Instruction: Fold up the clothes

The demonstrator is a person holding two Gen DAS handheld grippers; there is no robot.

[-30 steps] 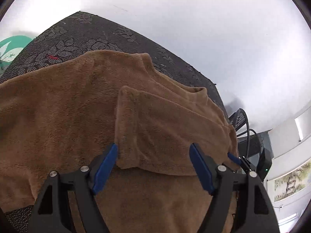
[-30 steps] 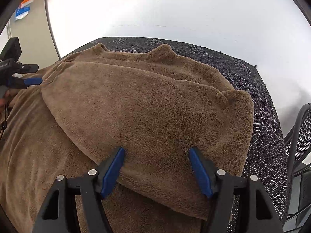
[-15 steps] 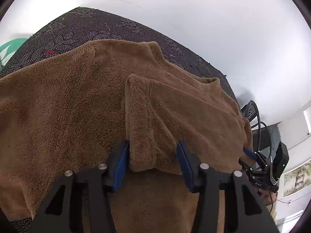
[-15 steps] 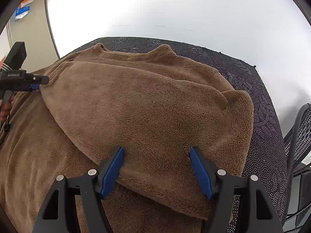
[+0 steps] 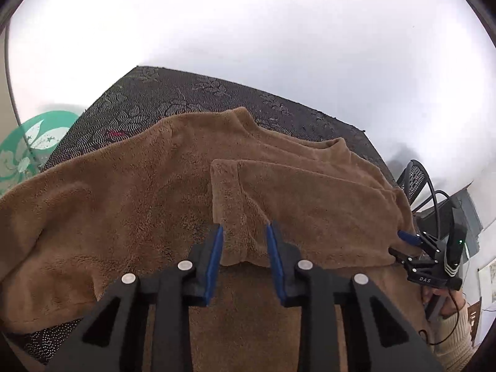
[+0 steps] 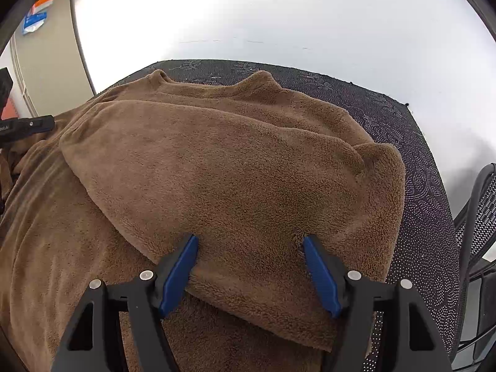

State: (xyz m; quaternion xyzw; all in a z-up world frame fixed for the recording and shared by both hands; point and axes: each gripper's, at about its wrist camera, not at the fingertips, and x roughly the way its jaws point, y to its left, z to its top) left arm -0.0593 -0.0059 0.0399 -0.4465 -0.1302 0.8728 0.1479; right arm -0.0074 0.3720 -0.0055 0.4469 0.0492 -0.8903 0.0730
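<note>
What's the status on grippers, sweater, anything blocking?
Left gripper closing on sleeve cuff. Right gripper open astride folded sleeve. Sweater flat on the mat. Nothing blocking.

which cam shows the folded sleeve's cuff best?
Left wrist: the cuff sits centred between the closing left gripper. Right wrist shows the sleeve broadly, but its cuff end is at the frame edge, unclear.

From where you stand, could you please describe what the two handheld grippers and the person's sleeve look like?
Both are black, angular frames with triangular cut-outs and silver rivets. The left gripper and right gripper each carry two fingers lined with blue pads. In the left wrist view, the right gripper's body bears white stripes, "DAS" lettering, a green light and a black cable. The sleeve is beige knit.
</note>
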